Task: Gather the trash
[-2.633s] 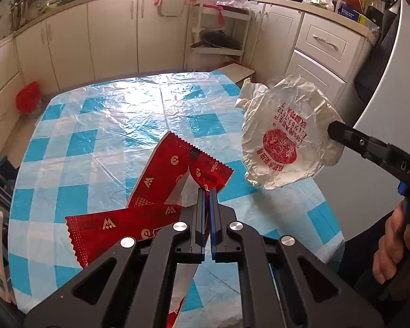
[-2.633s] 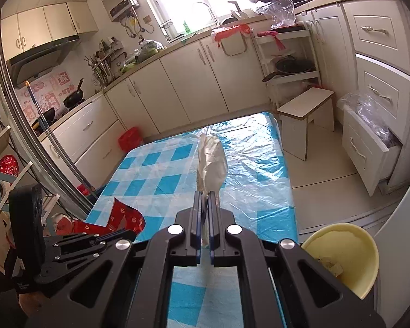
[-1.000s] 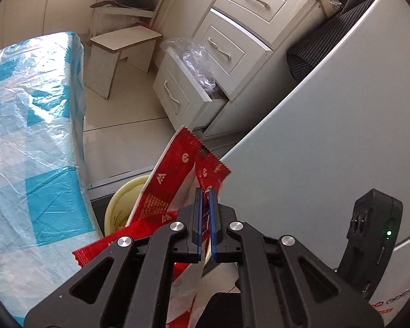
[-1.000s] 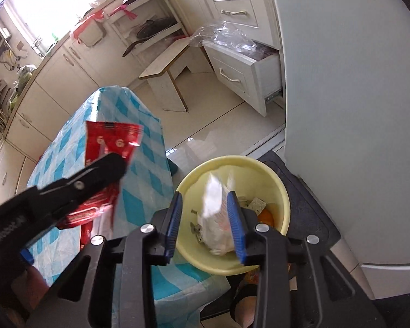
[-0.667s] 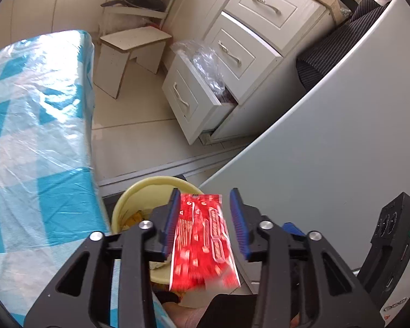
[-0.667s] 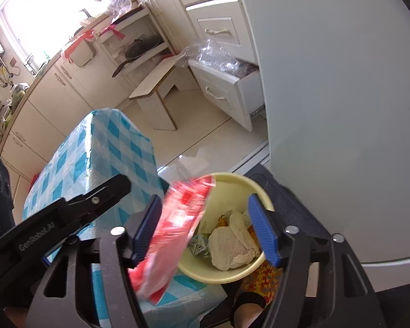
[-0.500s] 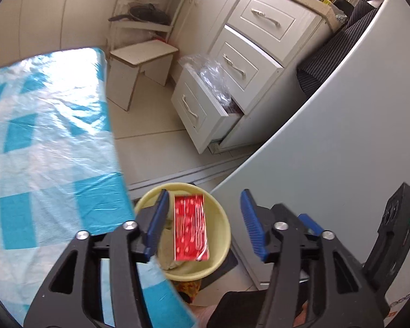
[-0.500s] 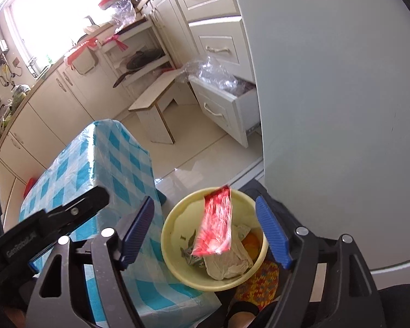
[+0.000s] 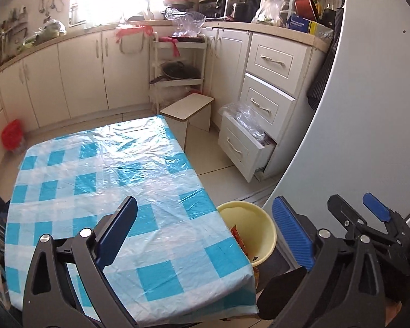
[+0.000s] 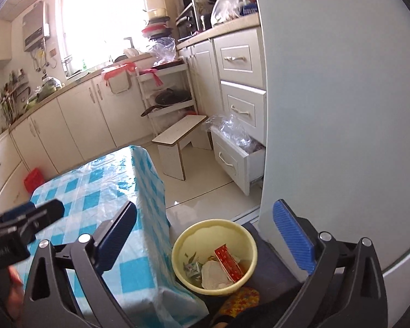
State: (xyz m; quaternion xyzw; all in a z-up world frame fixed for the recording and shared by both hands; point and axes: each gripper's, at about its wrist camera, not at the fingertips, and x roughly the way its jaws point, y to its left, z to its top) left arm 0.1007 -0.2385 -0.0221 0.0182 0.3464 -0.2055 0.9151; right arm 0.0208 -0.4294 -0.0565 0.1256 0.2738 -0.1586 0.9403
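A yellow bin (image 10: pixel 183 246) stands on the floor by the table's corner. In it lie a red wrapper (image 10: pixel 228 262), a crumpled white bag (image 10: pixel 213 274) and other scraps. In the left wrist view the bin (image 9: pixel 257 224) shows past the table edge with a strip of red wrapper (image 9: pixel 239 239) inside. My left gripper (image 9: pixel 205 235) is open and empty above the table's near right corner. My right gripper (image 10: pixel 205 235) is open and empty above the bin; it also shows in the left wrist view (image 9: pixel 360 216).
The table (image 9: pixel 109 180) has a blue-and-white checked plastic cover. A white fridge side (image 10: pixel 328 109) stands close on the right. A low wooden stool (image 9: pixel 188 109) and an open drawer (image 9: pixel 243 142) with clear plastic are beyond. Cabinets line the back wall.
Both grippers opened and dropped their loads into the bin: the white bag first, then the red wrapper. Both have since pulled up and back, with the table in view again.
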